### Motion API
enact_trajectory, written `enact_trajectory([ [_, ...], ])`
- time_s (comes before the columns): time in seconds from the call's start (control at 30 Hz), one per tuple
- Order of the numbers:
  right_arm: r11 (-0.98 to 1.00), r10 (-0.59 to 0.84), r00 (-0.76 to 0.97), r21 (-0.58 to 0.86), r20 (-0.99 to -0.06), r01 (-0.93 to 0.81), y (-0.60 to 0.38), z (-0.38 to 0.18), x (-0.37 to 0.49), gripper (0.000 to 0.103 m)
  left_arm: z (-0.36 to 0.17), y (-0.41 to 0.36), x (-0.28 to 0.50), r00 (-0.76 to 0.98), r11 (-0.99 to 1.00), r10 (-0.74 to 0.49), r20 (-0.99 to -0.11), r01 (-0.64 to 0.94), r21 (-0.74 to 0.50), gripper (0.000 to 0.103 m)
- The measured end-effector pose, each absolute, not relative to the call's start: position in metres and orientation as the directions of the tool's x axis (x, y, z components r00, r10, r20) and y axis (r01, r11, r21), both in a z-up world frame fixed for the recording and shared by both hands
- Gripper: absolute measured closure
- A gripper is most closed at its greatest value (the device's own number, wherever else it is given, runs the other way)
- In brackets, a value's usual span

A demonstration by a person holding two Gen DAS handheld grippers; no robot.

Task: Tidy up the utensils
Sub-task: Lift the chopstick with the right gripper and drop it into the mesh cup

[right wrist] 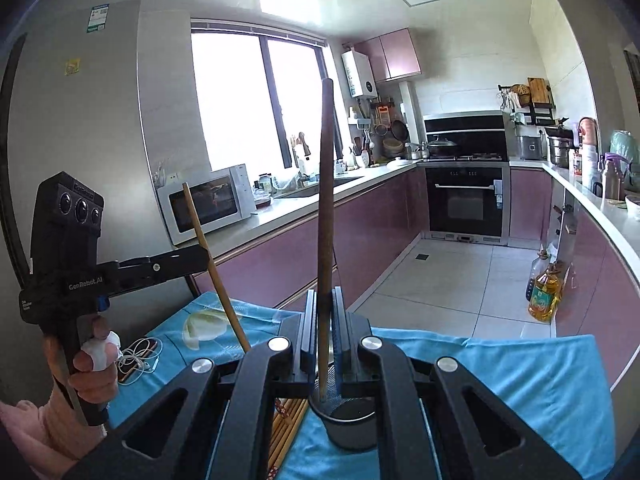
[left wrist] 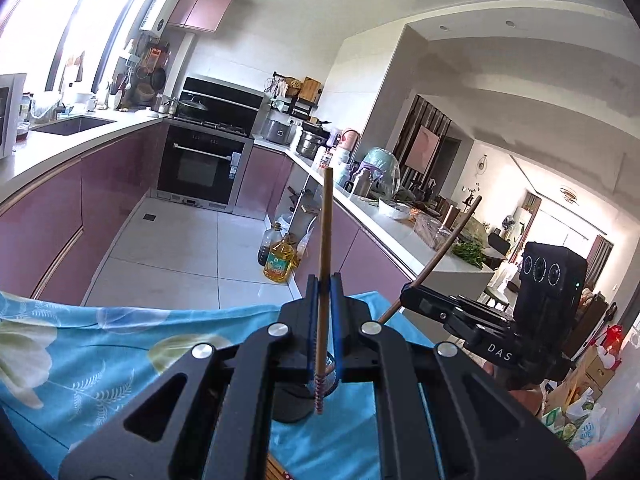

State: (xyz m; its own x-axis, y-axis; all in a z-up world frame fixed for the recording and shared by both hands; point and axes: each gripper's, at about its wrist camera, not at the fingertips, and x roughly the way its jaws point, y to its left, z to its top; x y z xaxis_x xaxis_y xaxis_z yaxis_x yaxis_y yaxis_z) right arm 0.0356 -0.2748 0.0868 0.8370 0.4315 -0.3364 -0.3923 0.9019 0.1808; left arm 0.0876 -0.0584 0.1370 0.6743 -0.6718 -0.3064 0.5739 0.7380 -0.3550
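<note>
Wooden chopsticks all round here: each tool is clamped tight on one, held up above the blue flowered cloth on the worktop [right wrist: 520, 380]. The left tool [left wrist: 325, 280] pinches a lighter stick [left wrist: 326, 232] with a patterned end; the right tool [right wrist: 325, 296] grips a darker one [right wrist: 325, 200], its lower tip over a black mesh holder [right wrist: 352, 424]. Looks like early days, since a bundle of chopsticks [right wrist: 286, 428] lies loose beside the holder, and nothing visibly stands in it yet.
</note>
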Motion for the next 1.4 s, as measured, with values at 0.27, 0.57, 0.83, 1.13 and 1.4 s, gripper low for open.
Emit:
enact_trajectory([
  [0.27,0.918,0.396,0.816,0.173,-0.420,-0.356,-0.278,0.067,0.072,0.097,0.124,-0.096,0.117,0.666,0.772,-0.636,-0.390,0.561,-0.299,0.097],
  [0.57,0.923,0.384,0.759,0.187,-0.526,-0.337,-0.270,0.029,0.092,0.097,0.091,-0.098,0.145,0.632,0.774,-0.633,-0.447,0.532,-0.343,0.097],
  [0.83,0.922,0.386,0.769,0.201,-0.510,-0.330,-0.273,0.035,0.093,0.097,0.119,-0.084,0.140,0.614,0.715,-0.699,-0.367,0.584,-0.385,0.097],
  [1.13,0.921,0.387,0.749,0.191,-0.538,-0.339,-0.270,0.030,0.095,0.097,0.096,-0.094,0.155,0.623,0.775,-0.631,-0.462,0.537,-0.334,0.097],
  [1.4,0.923,0.377,0.694,0.188,-0.613,-0.336,-0.265,0.017,0.109,0.097,0.057,-0.121,0.176,0.569,0.803,-0.570,-0.592,0.536,-0.259,0.097],
])
